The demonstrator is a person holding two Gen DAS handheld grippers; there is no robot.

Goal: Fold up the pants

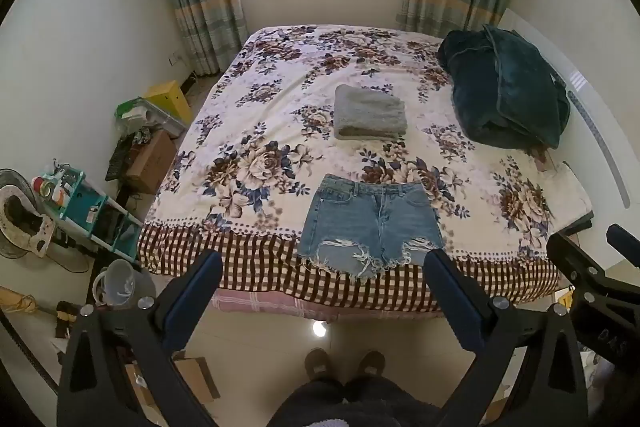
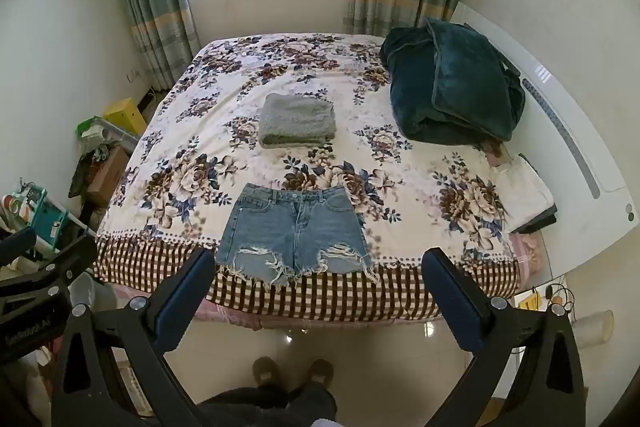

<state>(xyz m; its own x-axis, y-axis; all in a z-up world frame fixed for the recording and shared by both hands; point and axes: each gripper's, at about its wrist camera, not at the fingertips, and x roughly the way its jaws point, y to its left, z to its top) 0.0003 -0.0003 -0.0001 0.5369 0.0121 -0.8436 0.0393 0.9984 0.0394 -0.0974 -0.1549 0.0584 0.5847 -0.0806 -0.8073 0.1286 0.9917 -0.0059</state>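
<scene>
Denim shorts [image 1: 371, 223] flat, waistband toward window, hems toward both tools, spread, empty

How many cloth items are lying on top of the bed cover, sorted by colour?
Blue: 1, the denim shorts, spread flat near the foot edge of the bed.
Grey: 1, the folded towel, mid-bed.
Dark green: 1, the bundled blanket, by the headboard side.
Total: 3.
</scene>
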